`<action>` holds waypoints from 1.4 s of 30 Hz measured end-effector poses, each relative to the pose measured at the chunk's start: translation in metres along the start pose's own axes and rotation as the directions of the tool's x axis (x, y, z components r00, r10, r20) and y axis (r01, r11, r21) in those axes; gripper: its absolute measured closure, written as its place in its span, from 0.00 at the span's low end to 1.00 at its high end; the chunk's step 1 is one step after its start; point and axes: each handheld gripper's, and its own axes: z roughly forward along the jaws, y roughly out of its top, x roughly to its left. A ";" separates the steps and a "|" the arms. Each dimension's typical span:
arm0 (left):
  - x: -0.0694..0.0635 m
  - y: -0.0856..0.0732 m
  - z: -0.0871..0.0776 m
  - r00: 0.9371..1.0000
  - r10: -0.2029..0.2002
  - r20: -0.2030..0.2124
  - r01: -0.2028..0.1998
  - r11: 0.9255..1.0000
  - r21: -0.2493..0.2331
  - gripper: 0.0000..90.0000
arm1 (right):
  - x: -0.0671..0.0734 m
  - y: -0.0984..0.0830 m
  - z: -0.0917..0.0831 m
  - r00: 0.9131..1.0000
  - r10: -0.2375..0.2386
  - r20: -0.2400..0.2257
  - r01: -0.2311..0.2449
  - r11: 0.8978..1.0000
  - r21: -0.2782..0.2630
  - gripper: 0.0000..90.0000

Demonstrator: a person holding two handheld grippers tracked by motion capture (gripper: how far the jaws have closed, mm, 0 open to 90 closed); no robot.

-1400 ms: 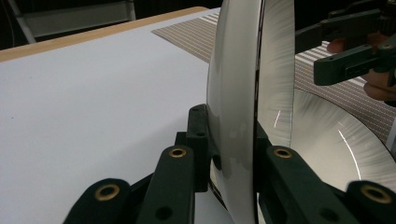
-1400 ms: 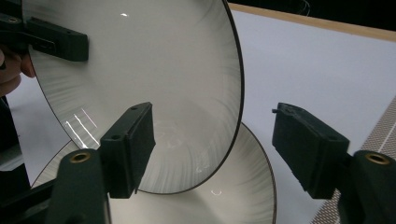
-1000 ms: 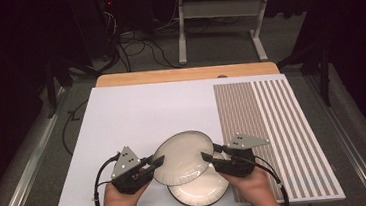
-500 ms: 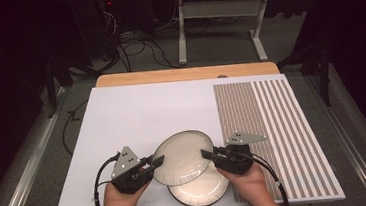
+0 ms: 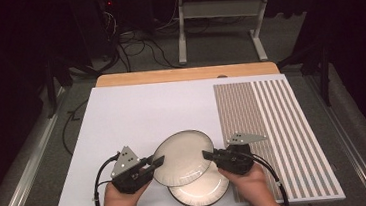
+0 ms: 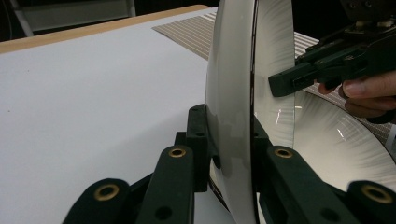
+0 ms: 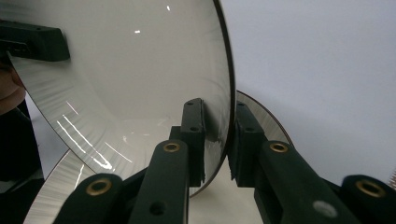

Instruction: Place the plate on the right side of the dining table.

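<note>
White board (image 5: pixel 136 112) covers the table, with a striped panel (image 5: pixel 273 130) along its right side and a wooden edge (image 5: pixel 183 74) at the far end; beyond it lie dark floor, tangled cables (image 5: pixel 131 47) and a pale table frame (image 5: pixel 214 25). Both forearms come in from the near edge, hands level and angled inward toward each other. The left gripper (image 5: pixel 152 164) clamps the left rim of the upper plate (image 5: pixel 183 157), its jaws pressed tight on both faces of the rim in the left gripper view. The right gripper (image 5: pixel 210 156) meets the opposite rim; its jaws have just been closing, with the rim between them, and the pads sit against it. That plate hangs tilted between the two grippers, overlapping a second plate (image 5: pixel 201 189) lying flat on the board near the front edge, just under it.
</note>
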 end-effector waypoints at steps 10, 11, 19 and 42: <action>-0.002 0.001 -0.003 1.000 -0.027 0.005 0.027 0.999 -0.026 0.90 | 0.003 0.004 -0.009 1.000 -0.015 -0.005 0.015 1.000 -0.011 0.93; -0.002 0.002 -0.004 1.000 -0.024 0.008 0.024 0.999 -0.032 0.90 | 0.003 0.004 -0.009 1.000 -0.015 -0.005 0.015 1.000 -0.011 0.93; 0.001 0.003 -0.007 0.994 -0.097 0.056 0.100 0.993 -0.063 0.90 | 0.009 0.010 -0.023 0.999 -0.043 0.002 0.043 0.997 -0.059 0.95; -0.002 0.056 0.021 0.992 -0.069 0.104 0.072 0.997 -0.020 0.90 | -0.005 0.038 -0.064 0.996 -0.061 0.070 0.072 0.984 -0.163 0.96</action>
